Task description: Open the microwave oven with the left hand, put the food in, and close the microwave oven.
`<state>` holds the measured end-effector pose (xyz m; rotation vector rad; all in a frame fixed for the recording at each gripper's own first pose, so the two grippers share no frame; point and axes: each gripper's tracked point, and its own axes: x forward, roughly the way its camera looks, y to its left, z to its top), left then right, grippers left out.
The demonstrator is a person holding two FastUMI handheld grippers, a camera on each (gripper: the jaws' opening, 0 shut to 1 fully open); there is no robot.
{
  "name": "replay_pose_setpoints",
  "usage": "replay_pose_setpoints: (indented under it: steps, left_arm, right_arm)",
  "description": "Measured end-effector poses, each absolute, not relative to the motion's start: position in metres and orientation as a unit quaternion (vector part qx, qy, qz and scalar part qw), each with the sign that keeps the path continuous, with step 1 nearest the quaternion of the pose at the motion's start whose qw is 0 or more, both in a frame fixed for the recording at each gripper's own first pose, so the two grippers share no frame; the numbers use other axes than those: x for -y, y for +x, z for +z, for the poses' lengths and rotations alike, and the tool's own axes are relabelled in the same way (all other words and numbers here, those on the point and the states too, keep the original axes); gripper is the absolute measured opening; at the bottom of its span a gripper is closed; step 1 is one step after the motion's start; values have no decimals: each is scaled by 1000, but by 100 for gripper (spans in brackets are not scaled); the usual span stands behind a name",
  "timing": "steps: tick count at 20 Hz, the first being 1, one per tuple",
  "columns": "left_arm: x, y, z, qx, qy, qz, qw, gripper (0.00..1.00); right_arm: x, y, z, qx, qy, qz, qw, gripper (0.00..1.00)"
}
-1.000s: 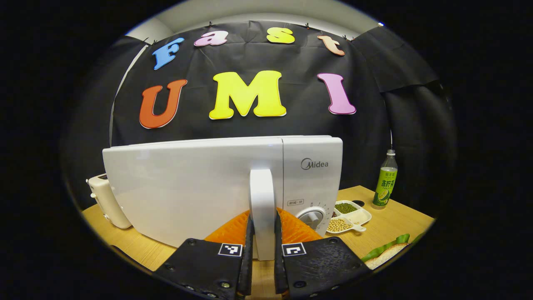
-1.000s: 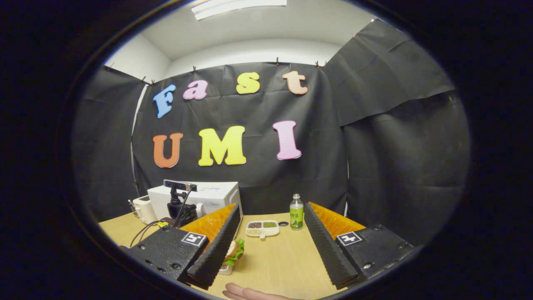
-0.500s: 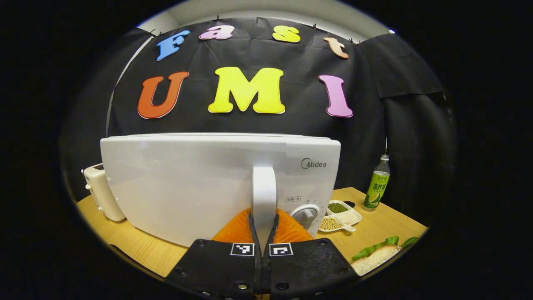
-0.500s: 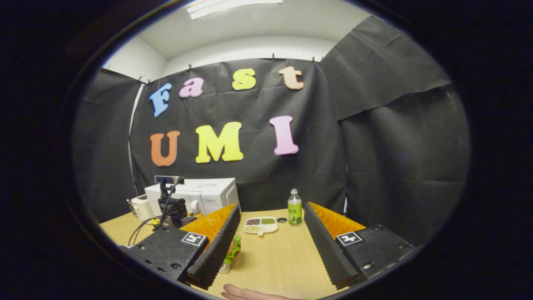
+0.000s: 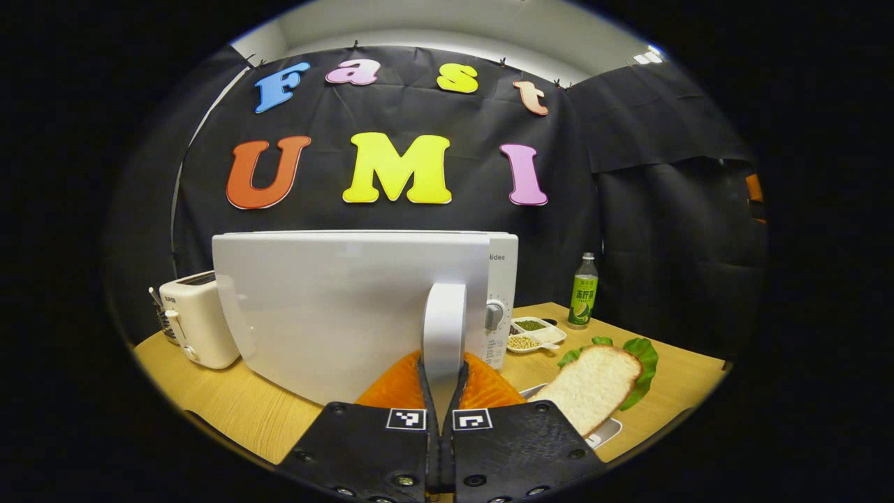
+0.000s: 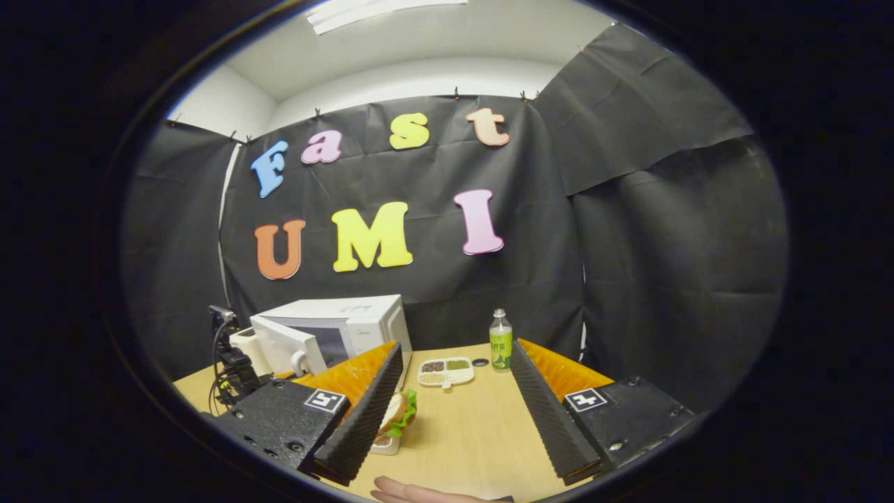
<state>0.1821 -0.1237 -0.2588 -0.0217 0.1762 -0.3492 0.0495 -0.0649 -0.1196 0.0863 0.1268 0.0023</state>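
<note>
My left gripper [image 5: 443, 391] is shut on the white door handle [image 5: 443, 328] of the white microwave oven [image 5: 356, 300]. The door has swung partly away from the oven body. In the right gripper view the microwave oven [image 6: 335, 332] stands at the back left with its door [image 6: 283, 346] ajar and the dark inside showing. The sandwich [image 5: 594, 384], bread with green lettuce, sits on a small white tray to the right of the oven. My right gripper [image 6: 454, 412] hangs open over the table, with the sandwich [image 6: 397, 413] just behind its left finger.
A cream toaster [image 5: 195, 321] stands left of the oven. A divided white dish of beans [image 5: 531, 334] and a green bottle [image 5: 581, 292] sit at the back right. A hand [image 6: 426, 491] rests at the wooden table's [image 6: 475, 440] near edge.
The left gripper closed onto the handle and pulled; the door has swung out from the oven body. The right gripper stayed open and barely shifted.
</note>
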Motion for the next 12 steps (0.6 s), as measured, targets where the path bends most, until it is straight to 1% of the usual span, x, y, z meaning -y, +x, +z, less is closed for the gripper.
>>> replay_pose_setpoints:
  steps: [2,3,4,6,7,10,12]
  left_arm:
    - [108,162,-257,-86,-18,-186,979,0]
    - [97,152,-256,-83,-16,-191,978,8]
    - [87,144,-255,-81,-13,-192,978,0]
    - [65,126,-253,-74,-7,-193,978,0]
    - [54,120,-254,-71,-8,-192,979,0]
    - [18,101,-253,-71,-7,-182,981,0]
    - [-14,86,-252,-72,3,-157,985,8]
  right_arm:
    - [57,42,-118,-58,40,3,997,99]
    - [52,38,-116,-56,39,4,998,99]
    - [47,35,-116,-55,39,6,998,99]
    - [36,30,-118,-57,39,12,998,99]
    - [30,28,-118,-58,40,15,997,91]
    - [14,23,-122,-63,39,25,997,91]
    - [4,21,-123,-66,37,30,997,91]
